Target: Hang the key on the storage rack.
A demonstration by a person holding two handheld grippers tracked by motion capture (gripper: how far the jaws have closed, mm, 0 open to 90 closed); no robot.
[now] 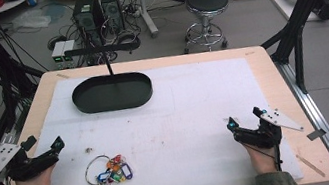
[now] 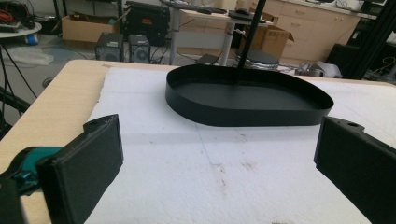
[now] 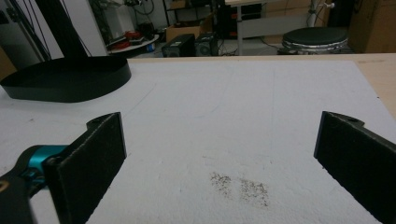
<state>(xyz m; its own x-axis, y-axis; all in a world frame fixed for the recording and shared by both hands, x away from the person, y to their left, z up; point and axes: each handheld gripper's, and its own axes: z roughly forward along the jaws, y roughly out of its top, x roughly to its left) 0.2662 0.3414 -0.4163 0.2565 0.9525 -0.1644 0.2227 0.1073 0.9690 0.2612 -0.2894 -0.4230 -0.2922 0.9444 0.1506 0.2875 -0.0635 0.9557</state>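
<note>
High view. Keys (image 1: pixel 110 172): a bunch on a large wire ring with coloured tags, lying on the white mat (image 1: pixel 197 117) near the front edge of the tabletop (image 1: pixel 268 55), closer to the left tongs (image 1: pixel 44 147) than to the right tongs (image 1: pixel 243 116). Both tongs rest low at the mat's sides, well apart from the keys, jaws spread and holding nothing. Black oval tray (image 1: pixel 113 100): empty, at the far left of the mat, with a thin dark post rising behind it. A small speck sits on the mat just beyond the ring; too small to identify, possibly a loose bit of metal.

Left gripper view. Jaws wide apart, nothing between them; the tray straight ahead on the mat.

Right gripper view. Jaws equally wide, bare mat between them with a faint dirty smudge; tray off to the far left.

Handling, as judged. The bunch looks light, loose and floppy: hard keys and tags that will swing and slide. The thin ring is slippery and lies flat; a pinch across the clustered tags, or on the ring where it arches clear, seems the surest hold
</note>
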